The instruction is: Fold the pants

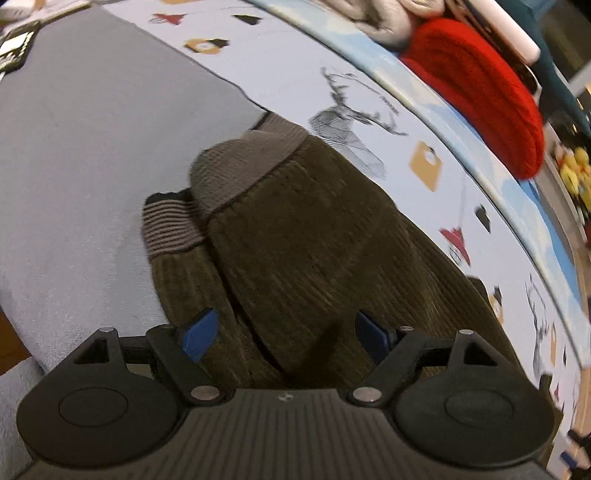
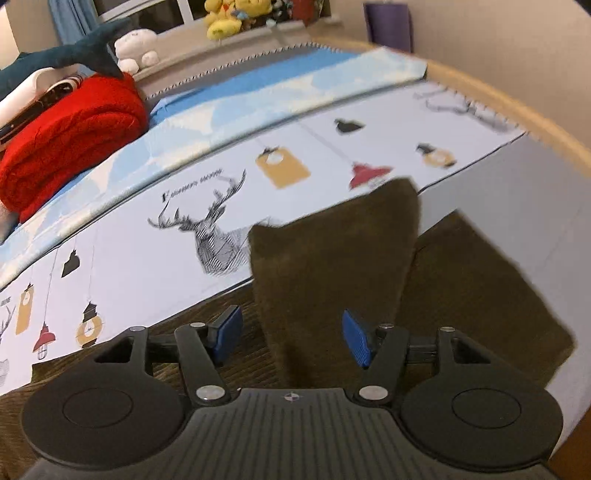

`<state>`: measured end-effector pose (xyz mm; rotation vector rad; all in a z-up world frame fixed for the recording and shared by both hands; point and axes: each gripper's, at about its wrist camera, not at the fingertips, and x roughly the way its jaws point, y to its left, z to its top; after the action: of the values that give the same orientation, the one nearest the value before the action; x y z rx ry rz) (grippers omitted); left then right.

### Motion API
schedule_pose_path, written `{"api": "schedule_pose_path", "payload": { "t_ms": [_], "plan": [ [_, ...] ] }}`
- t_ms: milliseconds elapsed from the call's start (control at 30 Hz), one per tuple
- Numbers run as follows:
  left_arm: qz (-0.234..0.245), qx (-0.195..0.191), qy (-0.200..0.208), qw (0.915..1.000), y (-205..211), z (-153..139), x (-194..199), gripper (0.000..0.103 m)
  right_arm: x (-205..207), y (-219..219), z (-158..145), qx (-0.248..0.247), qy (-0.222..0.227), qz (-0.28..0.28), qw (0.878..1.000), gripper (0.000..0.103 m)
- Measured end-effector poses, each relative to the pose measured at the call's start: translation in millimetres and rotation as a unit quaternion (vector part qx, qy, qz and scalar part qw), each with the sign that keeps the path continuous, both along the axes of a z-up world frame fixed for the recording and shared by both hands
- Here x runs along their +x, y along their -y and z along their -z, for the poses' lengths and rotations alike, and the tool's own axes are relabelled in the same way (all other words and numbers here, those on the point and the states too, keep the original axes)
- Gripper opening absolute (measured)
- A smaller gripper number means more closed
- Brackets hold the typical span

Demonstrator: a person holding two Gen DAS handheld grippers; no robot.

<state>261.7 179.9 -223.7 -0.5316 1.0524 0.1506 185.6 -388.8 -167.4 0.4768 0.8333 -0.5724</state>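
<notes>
Dark olive corduroy pants (image 1: 314, 240) lie on the bed, one leg folded over the other, with grey striped cuffs (image 1: 170, 225) at the far end. My left gripper (image 1: 286, 336) is open just above the pants, its blue pads (image 1: 199, 334) spread on either side of the folded leg. In the right wrist view the pants (image 2: 332, 266) lie with a flap of cloth raised between the fingers. My right gripper (image 2: 293, 338) is open, its blue pads (image 2: 354, 341) apart around that flap without pinching it.
A printed white sheet with deer and lamp pictures (image 2: 207, 229) covers the bed, beside a grey sheet (image 1: 92, 129). A red folded knit (image 1: 491, 103) lies along the blue strip, also in the right wrist view (image 2: 70, 133). Plush toys (image 2: 229, 18) sit at the window. A wooden bed edge (image 2: 517, 107) curves right.
</notes>
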Motion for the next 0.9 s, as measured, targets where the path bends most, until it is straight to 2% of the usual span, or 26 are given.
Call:
{"api": "schedule_pose_path", "payload": {
  "t_ms": [167, 233, 367, 467, 667, 733, 900],
  "plan": [
    [-0.011, 0.006, 0.004, 0.9999, -7.2, 2.2, 6.5, 0.086, 8.3, -13.5, 23.9, 0.002, -0.02, 0.014, 1.0, 0.062],
    [-0.015, 0.005, 0.009, 0.9998, -7.9, 2.0, 7.1, 0.086, 8.3, -17.9, 26.7, -0.003, -0.017, 0.014, 1.0, 0.062],
    [-0.013, 0.029, 0.029, 0.9991, -3.8, -2.6, 8.7, 0.085, 15.3, -21.1, 26.0, -0.036, -0.017, 0.004, 0.999, 0.062],
    [-0.014, 0.043, 0.042, 0.9981, -0.7, -2.9, 12.5, 0.085, 20.3, -20.2, 24.9, -0.033, -0.01, 0.004, 0.999, 0.062],
    [-0.013, 0.057, 0.027, 0.9979, 3.2, 4.4, 25.3, 0.085, 40.1, -22.0, 26.1, -0.074, -0.023, -0.005, 0.997, 0.062],
    [-0.008, 0.059, 0.025, 0.9979, 5.0, 5.9, 26.3, 0.085, 44.2, -19.1, 28.3, -0.068, -0.019, 0.0, 0.998, 0.064],
    [0.009, 0.08, 0.006, 0.9967, 13.4, 11.7, 33.5, 0.085, 71.1, -17.5, 43.1, -0.097, -0.063, -0.022, 0.993, 0.065]
  ]
}}
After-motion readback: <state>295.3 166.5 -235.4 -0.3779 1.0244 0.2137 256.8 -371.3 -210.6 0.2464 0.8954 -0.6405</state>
